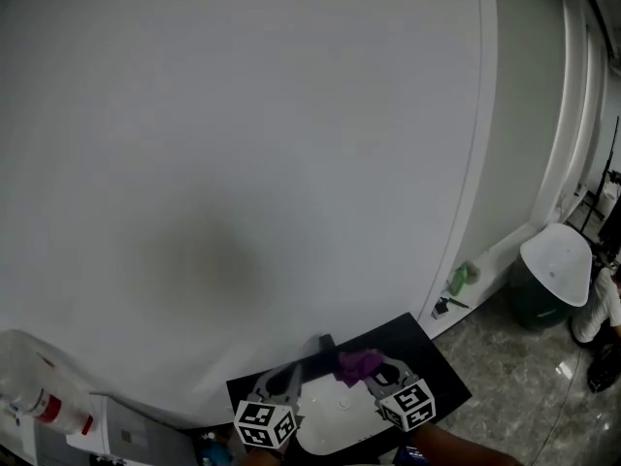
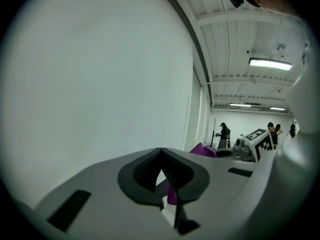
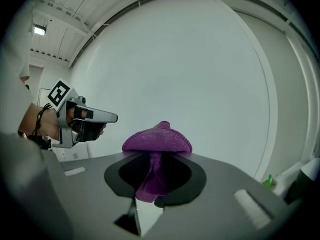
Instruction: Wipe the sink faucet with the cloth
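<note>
A purple cloth (image 3: pixel 157 139) bulges out over the tips of my right gripper (image 3: pixel 155 160), which is shut on it, with a fold hanging down between the jaws. In the head view the cloth (image 1: pixel 359 363) and right gripper (image 1: pixel 376 369) sit at the bottom, over a black panel (image 1: pixel 437 362) with a white rounded shape (image 1: pixel 335 414) on it. My left gripper (image 1: pixel 289 375) is beside it on the left. Its jaws meet with nothing between them (image 2: pixel 161 160). Both grippers point at a plain white wall. I cannot make out a faucet.
A spray bottle (image 1: pixel 44 401) with a red label stands at the lower left. By the wall's foot on the right are a green bottle (image 1: pixel 458 278) and a lidded white bin (image 1: pixel 555 272). A person (image 1: pixel 597 311) crouches at the right edge. Several people (image 2: pixel 223 134) stand far off.
</note>
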